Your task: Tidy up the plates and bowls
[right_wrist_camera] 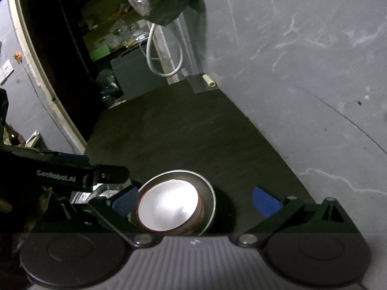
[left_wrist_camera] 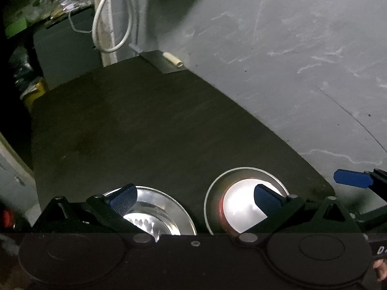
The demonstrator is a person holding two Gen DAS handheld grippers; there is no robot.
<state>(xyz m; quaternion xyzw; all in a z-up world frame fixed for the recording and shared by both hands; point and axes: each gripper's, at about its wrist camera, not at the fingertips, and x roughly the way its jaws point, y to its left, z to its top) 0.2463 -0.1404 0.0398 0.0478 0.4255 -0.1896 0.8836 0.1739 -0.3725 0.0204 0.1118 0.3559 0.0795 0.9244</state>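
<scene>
Steel and white dishes sit side by side at the near edge of a dark desk (left_wrist_camera: 150, 130), which stands against a grey, streaked wall (left_wrist_camera: 290, 48).

In the left wrist view, a shiny steel plate (left_wrist_camera: 167, 207) lies on the left and a white bowl (left_wrist_camera: 241, 207) with a red rim rests inside a shallow grey dish (left_wrist_camera: 212, 193) on the right. The left hand-held gripper (left_wrist_camera: 193, 200) hangs over them with its blue fingers (left_wrist_camera: 123, 198) spread wide, one above the plate and the other above the bowl; nothing is pinched between them.

In the right wrist view, the white bowl (right_wrist_camera: 167, 207) in its grey dish (right_wrist_camera: 208, 193) lies just beside the left-hand finger of the right hand-held gripper (right_wrist_camera: 196, 201). Whether that finger touches the bowl I cannot tell. The other finger stands well apart over bare desk (right_wrist_camera: 193, 133), so this gripper too is spread to its widest and grips nothing. The steel plate (right_wrist_camera: 96, 193) shows only partly, behind the black body of the other gripper.

At the far end of the desk a looped white cable (left_wrist_camera: 106, 24) hangs down, and a small pale tube (left_wrist_camera: 173, 59) lies near the corner.
</scene>
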